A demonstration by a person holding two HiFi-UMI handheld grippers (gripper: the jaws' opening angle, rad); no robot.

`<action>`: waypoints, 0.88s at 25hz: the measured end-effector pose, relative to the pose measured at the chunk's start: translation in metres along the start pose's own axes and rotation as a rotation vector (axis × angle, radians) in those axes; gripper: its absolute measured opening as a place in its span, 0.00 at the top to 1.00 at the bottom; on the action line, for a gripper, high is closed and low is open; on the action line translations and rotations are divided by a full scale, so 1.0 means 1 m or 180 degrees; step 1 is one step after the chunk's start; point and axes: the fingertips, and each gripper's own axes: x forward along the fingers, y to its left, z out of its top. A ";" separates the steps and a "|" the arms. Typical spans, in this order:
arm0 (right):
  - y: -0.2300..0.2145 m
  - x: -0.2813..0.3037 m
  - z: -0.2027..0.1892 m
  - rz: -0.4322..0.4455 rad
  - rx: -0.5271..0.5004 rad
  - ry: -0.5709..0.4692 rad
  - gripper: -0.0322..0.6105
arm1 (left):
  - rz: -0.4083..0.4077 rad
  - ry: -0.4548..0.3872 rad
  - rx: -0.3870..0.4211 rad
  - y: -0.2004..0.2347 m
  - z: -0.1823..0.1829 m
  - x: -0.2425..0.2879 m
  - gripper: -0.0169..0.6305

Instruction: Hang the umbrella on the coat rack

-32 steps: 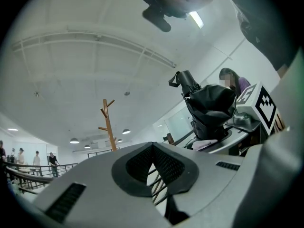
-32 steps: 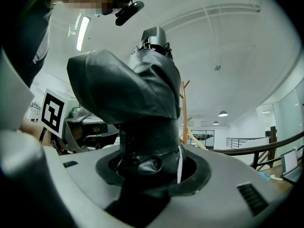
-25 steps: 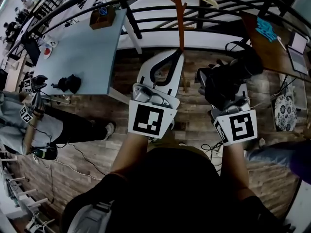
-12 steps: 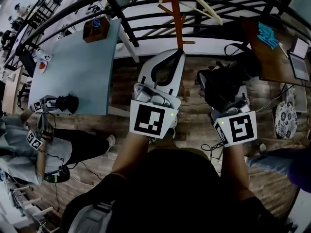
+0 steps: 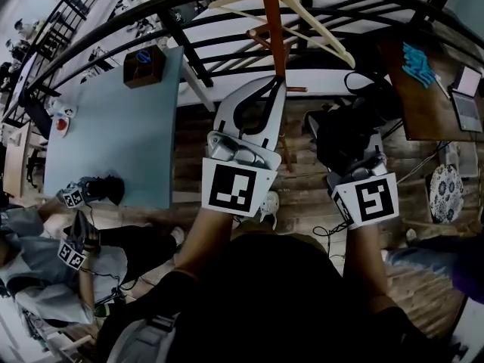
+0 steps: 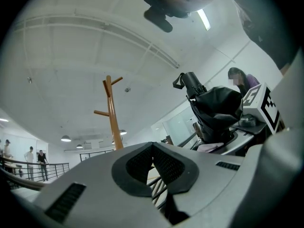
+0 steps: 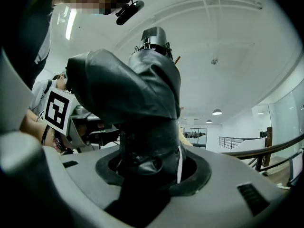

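The right tool point(image 7: 151, 172) is clamped on the folded black umbrella point(image 5: 346, 131), which stands up out of its jaws; the left tool point(image 5: 277, 85) holds nothing, its jaw tips together around an empty hollow; the wooden coat rack point(image 5: 270, 21) rises at twelve o'clock of the left tool; the umbrella sits at three o'clock of that tool, apart from the rack; a blue tabletop point(image 5: 113, 134) lies at nine o'clock.

White left hand-held gripper point(image 5: 275, 83), square-marker cube point(image 5: 233, 187)

Wood-plank floor point(image 5: 302, 191), pale blue table point(image 5: 113, 142) at left — black railing point(image 5: 187, 65) behind; white ceiling point(image 6: 71, 56), round lamps point(image 6: 65, 138) lit.
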 end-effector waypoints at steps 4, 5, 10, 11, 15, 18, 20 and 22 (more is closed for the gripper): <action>-0.003 0.020 -0.001 -0.0012 0.0016 0.0031 0.60 | -0.0013 -0.0002 -0.0010 0.016 -0.005 0.009 0.96; -0.004 0.026 -0.001 -0.0011 0.0017 0.0032 0.60 | -0.0018 0.0000 -0.0005 0.020 -0.007 0.010 0.96; -0.005 0.054 -0.001 -0.0019 0.0008 0.0008 0.60 | -0.0034 -0.0020 0.0013 0.041 -0.016 0.020 0.96; -0.004 0.058 -0.001 -0.0018 0.0009 0.0014 0.60 | -0.0036 -0.0026 0.0013 0.045 -0.017 0.021 0.96; -0.005 0.070 -0.003 -0.0027 0.0033 0.0040 0.60 | -0.0050 -0.0050 0.0004 0.058 -0.022 0.027 0.96; -0.007 0.078 -0.001 -0.0067 0.0012 0.0019 0.60 | -0.0073 -0.0081 0.0011 0.065 -0.022 0.032 0.96; -0.009 0.082 0.001 -0.0087 0.0005 0.0003 0.60 | -0.0102 -0.0112 0.0033 0.067 -0.021 0.035 0.96; -0.010 0.084 0.002 -0.0100 -0.0002 0.0008 0.60 | -0.0126 -0.0129 0.0043 0.068 -0.021 0.037 0.96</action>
